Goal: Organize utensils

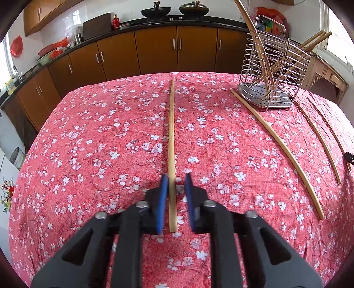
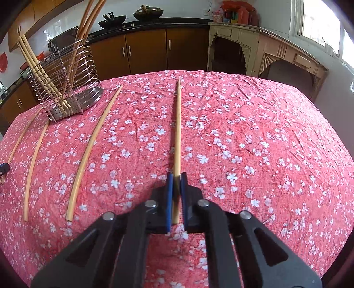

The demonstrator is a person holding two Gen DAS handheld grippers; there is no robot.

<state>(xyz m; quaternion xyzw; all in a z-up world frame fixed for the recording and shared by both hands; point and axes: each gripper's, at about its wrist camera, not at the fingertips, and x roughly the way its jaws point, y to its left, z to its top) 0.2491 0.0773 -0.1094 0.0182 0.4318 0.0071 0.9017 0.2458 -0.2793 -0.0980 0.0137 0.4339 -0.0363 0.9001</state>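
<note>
A bamboo chopstick (image 1: 171,133) lies on the red flowered tablecloth (image 1: 99,144) and runs straight away from me. Its near end sits between the blue pads of my left gripper (image 1: 176,176). The left pad touches it and the right pad stands apart, so the jaws are open around it. In the right wrist view my right gripper (image 2: 176,175) is shut on the near end of another chopstick (image 2: 177,133). A wire utensil holder (image 1: 272,73) (image 2: 66,88) stands at the far side of the table with several chopsticks leaning in it.
Loose chopsticks (image 1: 285,150) (image 2: 93,141) lie on the cloth between the two grippers, near the holder. Brown cabinets (image 1: 154,51) and a black counter with woks (image 1: 156,11) run behind the table. The table's far edge falls off just past the chopstick tips.
</note>
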